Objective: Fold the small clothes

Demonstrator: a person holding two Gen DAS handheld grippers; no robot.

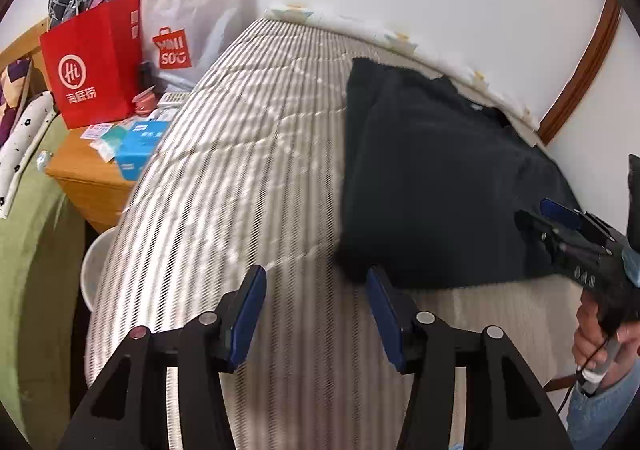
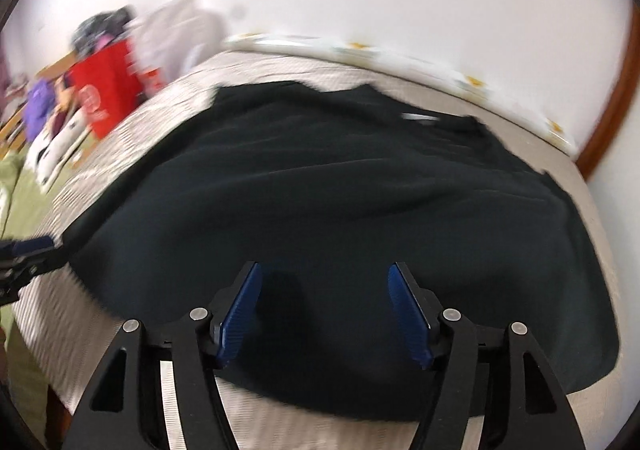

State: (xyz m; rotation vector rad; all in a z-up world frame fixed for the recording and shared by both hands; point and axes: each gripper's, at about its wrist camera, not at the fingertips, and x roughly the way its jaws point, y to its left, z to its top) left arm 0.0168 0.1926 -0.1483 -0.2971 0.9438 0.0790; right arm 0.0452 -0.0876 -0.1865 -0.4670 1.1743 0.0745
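Observation:
A black garment (image 1: pixel 432 178) lies spread on the striped grey-white bed cover (image 1: pixel 224 186); it fills the middle of the right wrist view (image 2: pixel 320 210), with a small white label near its far edge. My left gripper (image 1: pixel 316 282) is open and empty, just left of the garment's near left corner. My right gripper (image 2: pixel 325 278) is open and empty above the garment's near edge; it also shows at the right of the left wrist view (image 1: pixel 560 218). The left gripper shows at the left edge of the right wrist view (image 2: pixel 28 250).
A wooden nightstand (image 1: pixel 84 170) left of the bed holds a red paper bag (image 1: pixel 92 62), a white Miniso bag (image 1: pixel 188 22) and small boxes. A green cover (image 1: pixel 32 250) lies at the left. A white wall and a brown door frame (image 1: pixel 580 70) stand behind the bed.

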